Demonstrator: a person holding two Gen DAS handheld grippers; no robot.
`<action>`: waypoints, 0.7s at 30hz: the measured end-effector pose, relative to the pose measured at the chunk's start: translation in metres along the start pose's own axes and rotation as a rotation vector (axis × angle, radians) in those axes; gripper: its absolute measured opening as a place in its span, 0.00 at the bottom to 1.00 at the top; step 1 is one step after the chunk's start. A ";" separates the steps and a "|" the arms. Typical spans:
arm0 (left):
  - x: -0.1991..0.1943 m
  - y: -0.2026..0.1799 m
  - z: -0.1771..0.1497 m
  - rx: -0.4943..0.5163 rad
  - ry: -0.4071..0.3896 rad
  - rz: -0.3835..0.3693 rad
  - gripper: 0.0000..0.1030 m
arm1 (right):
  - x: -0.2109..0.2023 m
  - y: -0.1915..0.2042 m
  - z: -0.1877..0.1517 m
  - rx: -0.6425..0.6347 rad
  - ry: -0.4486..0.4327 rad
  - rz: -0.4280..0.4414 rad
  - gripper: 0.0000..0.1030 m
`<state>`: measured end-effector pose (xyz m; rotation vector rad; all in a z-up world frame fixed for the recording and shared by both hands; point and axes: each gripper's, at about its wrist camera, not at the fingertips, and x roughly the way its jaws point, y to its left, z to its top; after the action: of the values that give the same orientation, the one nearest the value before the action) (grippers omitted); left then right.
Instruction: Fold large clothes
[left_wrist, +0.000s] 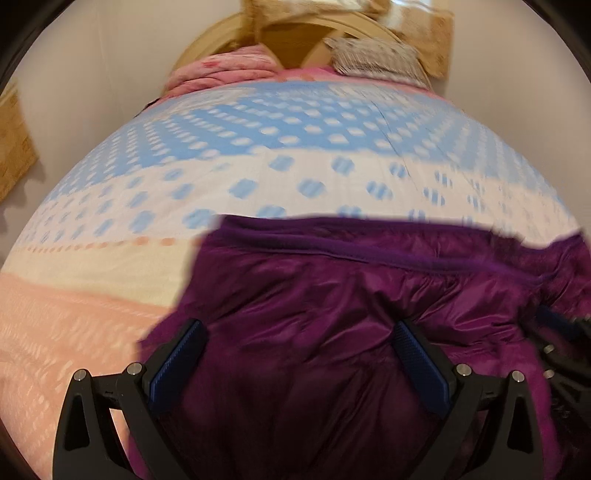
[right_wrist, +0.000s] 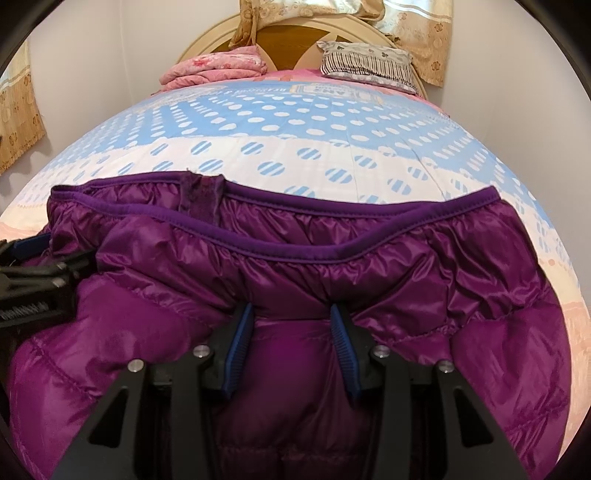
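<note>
A shiny purple puffer jacket (left_wrist: 332, 295) (right_wrist: 369, 280) lies on the bed, its elastic-trimmed hem towards the headboard. My left gripper (left_wrist: 298, 326) hovers open over the jacket's left part, its blue pads (left_wrist: 177, 354) wide apart with nothing pinched; it also shows at the left edge of the right wrist view (right_wrist: 33, 273). My right gripper (right_wrist: 291, 308) is shut on a thick bunch of the jacket. The fabric puckers around its fingertips and hides their ends. At the right edge of the left wrist view sits the right gripper (left_wrist: 565, 350).
The bed cover (right_wrist: 295, 122) is blue and white with dots, pink near its edges. A folded pink blanket (right_wrist: 218, 66) and a striped pillow (right_wrist: 369, 62) lie by the wooden headboard (right_wrist: 288, 40). Walls and curtains (right_wrist: 18, 110) flank the bed.
</note>
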<state>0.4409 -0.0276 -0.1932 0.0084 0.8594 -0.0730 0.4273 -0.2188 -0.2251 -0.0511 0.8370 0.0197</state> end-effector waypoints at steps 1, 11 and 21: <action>-0.019 0.008 0.000 -0.036 -0.032 -0.028 0.99 | -0.007 -0.002 0.004 0.014 0.025 0.008 0.48; -0.031 0.020 -0.050 -0.006 -0.042 0.099 0.99 | -0.019 0.042 0.008 0.074 -0.012 -0.042 0.72; -0.024 0.026 -0.059 -0.085 -0.047 0.082 0.99 | 0.006 0.041 0.001 0.041 -0.005 -0.076 0.77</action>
<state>0.3820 0.0023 -0.2141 -0.0372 0.8137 0.0401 0.4306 -0.1775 -0.2307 -0.0437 0.8294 -0.0686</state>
